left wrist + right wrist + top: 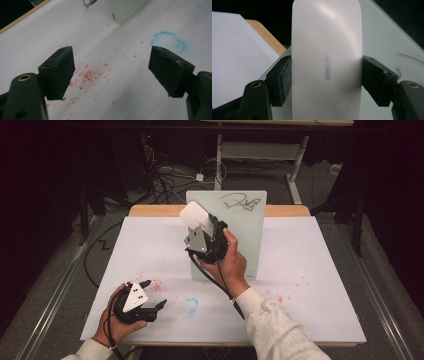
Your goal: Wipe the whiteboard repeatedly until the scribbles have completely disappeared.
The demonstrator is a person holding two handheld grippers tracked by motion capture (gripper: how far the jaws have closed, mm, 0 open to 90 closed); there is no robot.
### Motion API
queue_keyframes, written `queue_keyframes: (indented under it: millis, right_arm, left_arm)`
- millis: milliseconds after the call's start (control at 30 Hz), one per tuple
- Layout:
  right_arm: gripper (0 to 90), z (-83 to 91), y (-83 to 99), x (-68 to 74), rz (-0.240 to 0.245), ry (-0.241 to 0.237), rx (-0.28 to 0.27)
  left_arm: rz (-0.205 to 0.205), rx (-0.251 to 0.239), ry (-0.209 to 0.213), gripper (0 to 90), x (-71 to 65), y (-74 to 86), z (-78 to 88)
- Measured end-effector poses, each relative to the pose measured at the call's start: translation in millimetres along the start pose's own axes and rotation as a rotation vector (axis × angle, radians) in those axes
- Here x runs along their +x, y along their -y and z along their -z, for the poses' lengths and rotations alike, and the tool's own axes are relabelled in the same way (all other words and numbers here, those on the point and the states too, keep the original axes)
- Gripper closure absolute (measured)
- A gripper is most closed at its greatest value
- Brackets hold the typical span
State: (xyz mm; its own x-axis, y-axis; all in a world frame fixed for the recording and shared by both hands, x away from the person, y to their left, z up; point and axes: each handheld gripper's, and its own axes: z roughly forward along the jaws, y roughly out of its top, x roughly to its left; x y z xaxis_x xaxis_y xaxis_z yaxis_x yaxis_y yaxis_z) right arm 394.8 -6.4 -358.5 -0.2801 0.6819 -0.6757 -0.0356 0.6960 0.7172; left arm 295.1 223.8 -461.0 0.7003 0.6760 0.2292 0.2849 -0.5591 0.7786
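White eraser [327, 65]: clamped in right gripper [202, 227], against upright whiteboard [245, 235] at desk's [310, 285] far edge. Left gripper [152, 295]: jaws wide, empty, near-left corner.

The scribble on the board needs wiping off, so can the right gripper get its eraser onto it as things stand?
Probably yes. The right gripper grips the eraser against the upright board, and only bare board lies between it and the scribble.

A white paper sheet [310, 270] is covering the wooden table [150, 210]; red crumbs [87, 75] and a blue smudged ring [190, 305] are lying toward six o'clock.
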Motion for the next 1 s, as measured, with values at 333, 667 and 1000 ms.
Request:
queue_keyframes:
  millis: [333, 667, 1000]
  right_arm:
    - [31.2, 6.7, 21.8, 18.5, 0.055, -0.019, 0.018]
    - [31.2, 13.3, 41.7, -32.0, -0.083, 0.054, 0.011]
    - [31.2, 19.3, 60.6, -65.3, -0.142, 0.112, 0.021]
  left_arm:
    - [-0.002, 0.003, -0.002, 20.2, -0.2, 0.3, 0.7]
    - [-0.002, 0.005, -0.003, 20.2, 0.3, 0.8, 0.1]
    - [-0.006, 0.014, -0.005, 20.2, 0.1, -0.1, -2.4]
